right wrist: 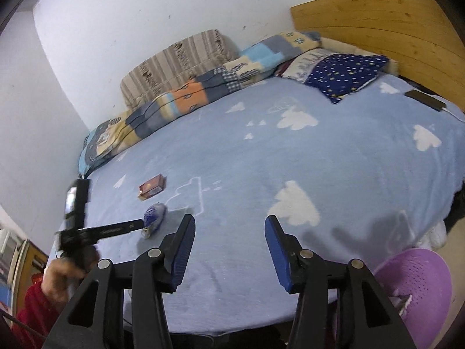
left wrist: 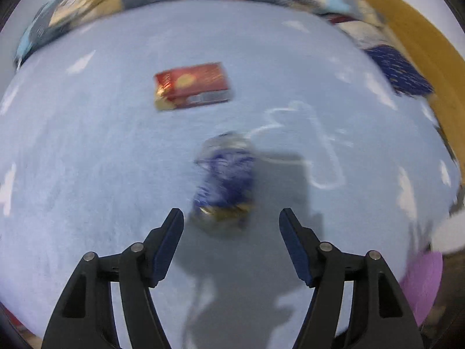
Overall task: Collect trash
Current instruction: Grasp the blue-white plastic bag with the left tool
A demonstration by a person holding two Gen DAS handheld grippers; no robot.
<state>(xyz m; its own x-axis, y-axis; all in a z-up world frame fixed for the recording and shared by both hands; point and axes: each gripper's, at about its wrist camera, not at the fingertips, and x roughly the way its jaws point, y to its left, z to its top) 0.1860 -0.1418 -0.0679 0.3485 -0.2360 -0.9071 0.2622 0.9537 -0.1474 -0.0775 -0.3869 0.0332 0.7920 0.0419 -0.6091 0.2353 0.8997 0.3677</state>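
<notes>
Blue cloud-print bedding (right wrist: 238, 157) is covering a bed set against a white wall (right wrist: 122, 29), and only the right wrist view is showing the wooden headboard (right wrist: 377, 26), a dark phone (right wrist: 425, 99) and the hand (right wrist: 62, 276) carrying the left tool (left wrist: 231, 218). Both views are showing a crumpled blue wrapper (left wrist: 225, 179) lying on the bedding just ahead of that tool's half-open, empty jaws, with a red packet (left wrist: 191, 85) lying farther off. Half open and gripping nothing, the right tool (right wrist: 229, 222) is hovering over bare bedding, with a purple perforated basket (right wrist: 415, 285) sitting beside the bed, its contents impossible to make out

A home bedroom is shown: a bed (right wrist: 261, 160) with a wooden headboard (right wrist: 377, 29), pillow (right wrist: 345, 72) and quilt (right wrist: 186, 99) laid beside it.
</notes>
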